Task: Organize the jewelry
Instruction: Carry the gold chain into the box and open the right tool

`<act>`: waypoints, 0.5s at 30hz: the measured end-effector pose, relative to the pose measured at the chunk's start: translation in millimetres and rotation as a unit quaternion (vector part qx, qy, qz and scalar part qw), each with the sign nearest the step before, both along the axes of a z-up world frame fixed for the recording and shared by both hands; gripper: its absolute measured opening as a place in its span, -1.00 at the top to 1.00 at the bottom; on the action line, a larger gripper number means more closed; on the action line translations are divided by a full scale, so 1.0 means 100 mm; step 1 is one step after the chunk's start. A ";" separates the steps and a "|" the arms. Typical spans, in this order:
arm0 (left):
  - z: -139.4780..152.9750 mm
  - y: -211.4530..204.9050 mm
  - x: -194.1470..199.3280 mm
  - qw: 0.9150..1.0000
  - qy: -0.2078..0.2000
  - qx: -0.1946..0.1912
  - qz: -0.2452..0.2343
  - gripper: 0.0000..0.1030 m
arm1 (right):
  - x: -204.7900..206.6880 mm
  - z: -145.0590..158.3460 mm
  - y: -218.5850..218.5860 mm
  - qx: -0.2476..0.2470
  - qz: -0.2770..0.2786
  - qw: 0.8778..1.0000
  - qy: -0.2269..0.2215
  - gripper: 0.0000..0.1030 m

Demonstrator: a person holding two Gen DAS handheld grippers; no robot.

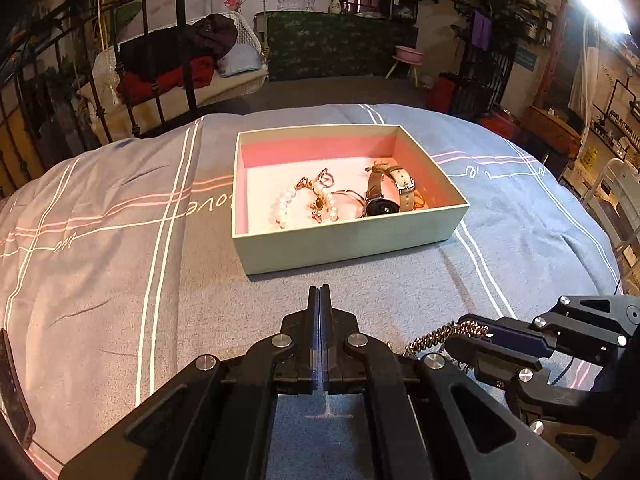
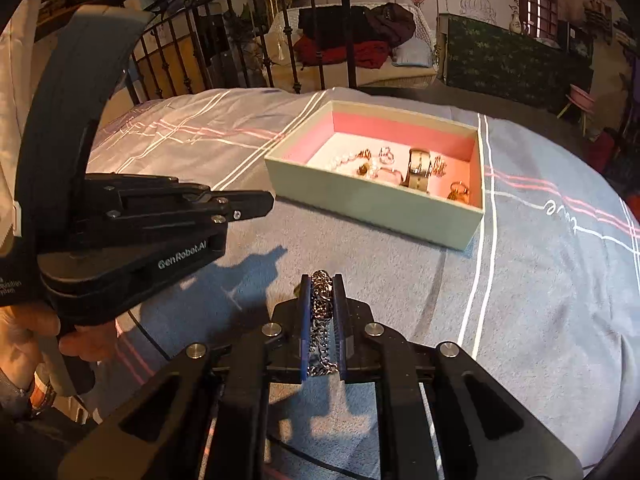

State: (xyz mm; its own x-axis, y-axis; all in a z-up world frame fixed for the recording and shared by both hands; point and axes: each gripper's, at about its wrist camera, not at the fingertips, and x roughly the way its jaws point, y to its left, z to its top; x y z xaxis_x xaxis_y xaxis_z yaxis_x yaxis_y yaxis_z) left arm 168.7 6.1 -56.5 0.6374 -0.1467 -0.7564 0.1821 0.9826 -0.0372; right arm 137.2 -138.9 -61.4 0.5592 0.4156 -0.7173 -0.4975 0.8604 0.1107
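Metal chain bracelet point(image 2: 322, 312), limp, light and likely slippery, sits clamped lengthwise between the right gripper point(image 2: 322, 280) pads, best held mid-length, the open box point(image 2: 372, 200) of jewelry lying ahead of it on the bed point(image 2: 540, 280), while the left gripper point(image 1: 319, 289) is closed empty.

Grey-blue striped bedspread point(image 1: 120, 240) covered the bed, black iron bedframe point(image 1: 160, 40) at ten o'clock, clothes-piled wicker chair point(image 1: 180, 56) beyond, pink stool point(image 1: 408, 56) at one o'clock.
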 end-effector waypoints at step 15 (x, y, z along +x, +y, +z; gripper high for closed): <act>0.54 -0.04 0.74 1.000 -0.004 -0.024 -0.001 0.99 | 0.74 0.90 -0.03 -0.010 -0.014 0.995 -0.097 0.79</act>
State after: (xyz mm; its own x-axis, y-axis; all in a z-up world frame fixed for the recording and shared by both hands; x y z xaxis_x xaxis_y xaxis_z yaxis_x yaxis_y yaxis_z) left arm 242.5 1.7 -2.2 0.6424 -0.1849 -0.7438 0.1850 0.9792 -0.0836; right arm 210.9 -142.0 28.8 0.6999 0.3848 -0.6018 -0.4831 0.8756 -0.0020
